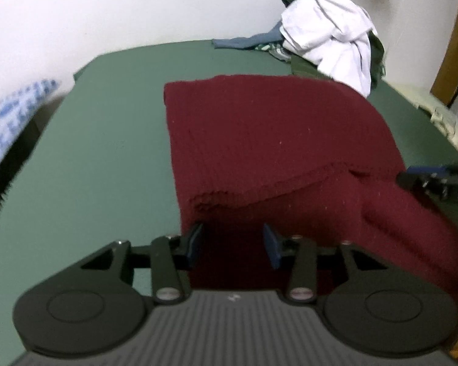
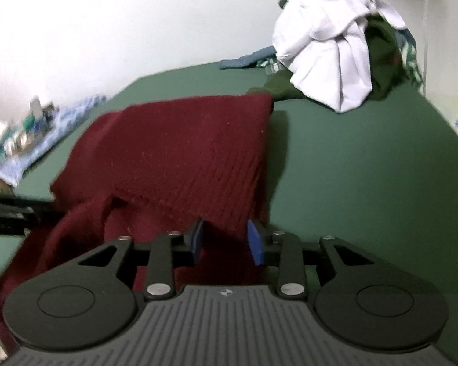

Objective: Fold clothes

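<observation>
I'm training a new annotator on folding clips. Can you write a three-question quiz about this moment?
1. True or false: the maroon knit garment lies on a green surface.
2. Which item tops the unfolded pile by the wall? A) a white garment B) a yellow towel C) a black jacket
3. Fill in: in the left wrist view, the right hand-held gripper shows at the ____ edge of the picture.

Key:
1. True
2. A: a white garment
3. right
</observation>
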